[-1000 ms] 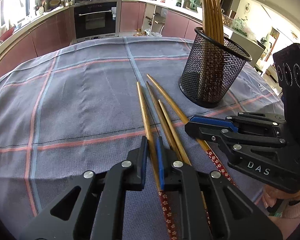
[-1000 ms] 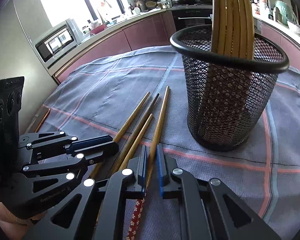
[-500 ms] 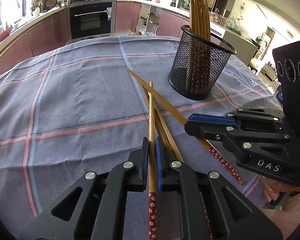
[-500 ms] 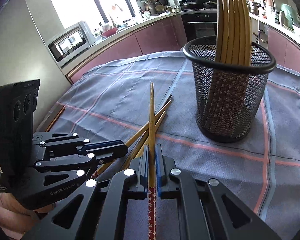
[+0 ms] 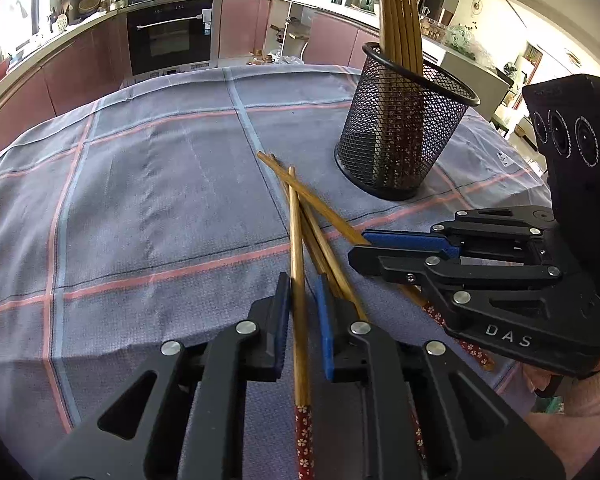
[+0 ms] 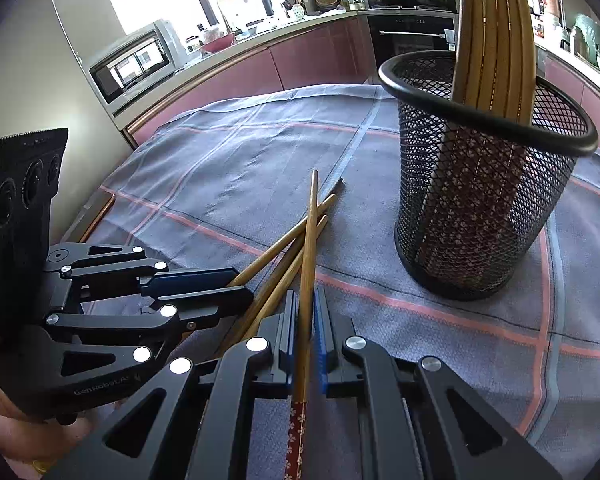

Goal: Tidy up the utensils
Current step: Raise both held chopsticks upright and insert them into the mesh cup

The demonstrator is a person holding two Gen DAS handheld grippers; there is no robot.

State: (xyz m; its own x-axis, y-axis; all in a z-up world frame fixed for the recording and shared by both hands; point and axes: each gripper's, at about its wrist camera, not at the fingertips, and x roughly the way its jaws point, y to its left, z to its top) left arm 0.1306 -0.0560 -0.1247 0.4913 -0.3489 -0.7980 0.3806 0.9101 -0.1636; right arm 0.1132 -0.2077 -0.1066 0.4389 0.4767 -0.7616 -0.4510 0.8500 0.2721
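So the landmark here is the black mesh holder, standing upright on the checked tablecloth with a bunch of wooden chopsticks already stuck in it, tips up.

Just in front of the holder, toward the cameras, a few loose chopsticks lie crossed over each other on the cloth. They're near the holder's base but not touching it.

The left gripper has a chopstick between its blue pads, and its jaws are opening: there's a visible gap on the right pad's side, so the stick isn't really being squeezed. Its red flower-patterned end points back toward the camera, away from the holder.

The right gripper is nearly closed and clamps another chopstick, pads tight on both sides. That stick's plain tip reaches out over the loose pile, to the left of the holder in the right wrist view.

Both grippers sit side by side, each visible in the other's camera.
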